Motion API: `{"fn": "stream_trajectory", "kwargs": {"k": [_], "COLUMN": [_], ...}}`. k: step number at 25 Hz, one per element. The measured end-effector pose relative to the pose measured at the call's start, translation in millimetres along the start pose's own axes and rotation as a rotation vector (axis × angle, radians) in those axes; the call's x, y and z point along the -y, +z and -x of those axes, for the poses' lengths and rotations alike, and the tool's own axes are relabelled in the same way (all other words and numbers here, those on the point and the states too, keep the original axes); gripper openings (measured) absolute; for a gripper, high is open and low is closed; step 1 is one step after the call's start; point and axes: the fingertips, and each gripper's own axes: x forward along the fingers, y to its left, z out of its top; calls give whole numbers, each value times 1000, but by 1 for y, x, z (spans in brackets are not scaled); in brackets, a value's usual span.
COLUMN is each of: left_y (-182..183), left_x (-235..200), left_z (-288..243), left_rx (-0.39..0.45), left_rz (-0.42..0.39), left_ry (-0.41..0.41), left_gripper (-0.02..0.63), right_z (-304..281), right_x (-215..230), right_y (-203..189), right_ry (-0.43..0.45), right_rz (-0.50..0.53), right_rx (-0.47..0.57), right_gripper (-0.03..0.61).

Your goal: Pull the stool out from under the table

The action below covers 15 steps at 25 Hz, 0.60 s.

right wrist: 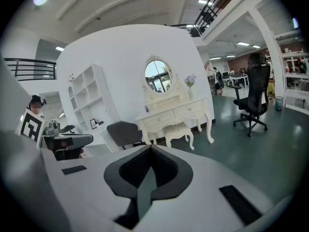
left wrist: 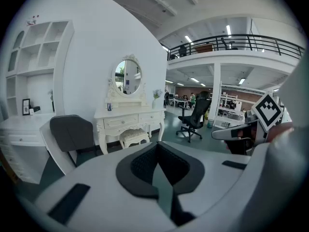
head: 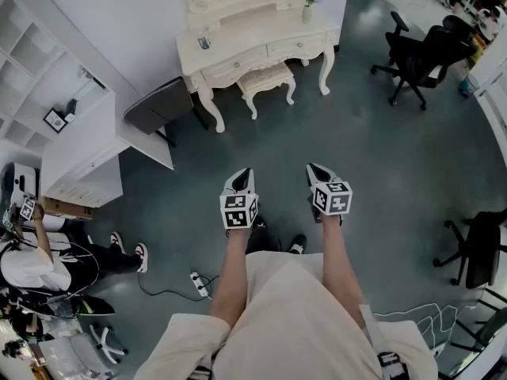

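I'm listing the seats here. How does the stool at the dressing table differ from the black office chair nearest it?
The stool is cream with curved legs; the office chair is black on a splayed base. The stool has no back; the office chair has a backrest and armrests. The stool sits partly under the dressing table; the office chair stands on open floor. Both stand upright.

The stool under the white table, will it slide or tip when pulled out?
The stool looks rigid on curved legs, so it should move as one piece. Small beside the table, it is probably light. On the smooth floor it likely slides, though a high pull could tip it.
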Motion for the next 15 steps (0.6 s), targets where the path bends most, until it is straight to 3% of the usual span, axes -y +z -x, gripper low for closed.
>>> {"fn": "stream_trajectory", "kwargs": {"k": [10,15], "left_y": [0,1], "left_x": [8,16], "left_z": [-3,-7], "left_rx": [9,10], "left_rz": [2,-17], "left_ry": [1,-9], "left_gripper": [14,14], "right_z": [6,10], "right_x": [11,20], "right_y": [-2,3], "right_ry": [-5,14], "right_rz": [15,-52], "right_rx": [-15,11], "right_gripper": [43,43]}}
